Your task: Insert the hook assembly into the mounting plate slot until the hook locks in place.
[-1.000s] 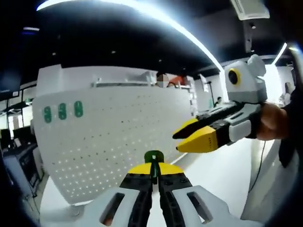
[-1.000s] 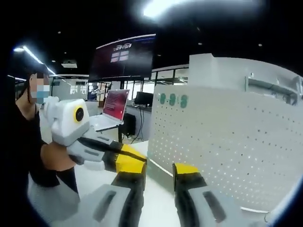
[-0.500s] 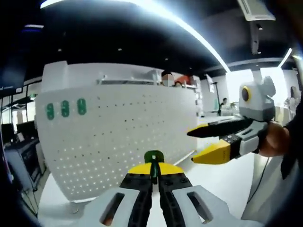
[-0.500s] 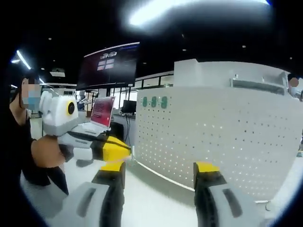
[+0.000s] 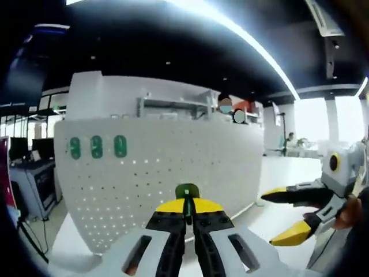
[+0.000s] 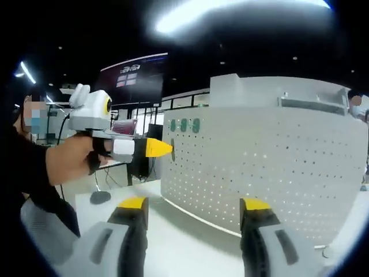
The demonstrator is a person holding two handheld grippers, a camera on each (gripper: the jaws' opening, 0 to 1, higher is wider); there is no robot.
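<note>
Swung right gripper (image 5: 291, 216) wider from left gripper (image 5: 185, 209) since earlier | left clenched on green hook (image 5: 187, 191), near white pegboard (image 5: 161, 173) | right jaws spread, empty

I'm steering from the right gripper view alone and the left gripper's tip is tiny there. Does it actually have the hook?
Observer: Yes. In the left gripper view, the left gripper is shut on a green hook, which pokes out past the jaw tips.
Operator: What is it aimed at?
Observer: The white perforated panel lies straight ahead of the hook. The spot ahead is below and to the right of the three green pieces already on the panel. I cannot tell whether the hook touches it.
</note>
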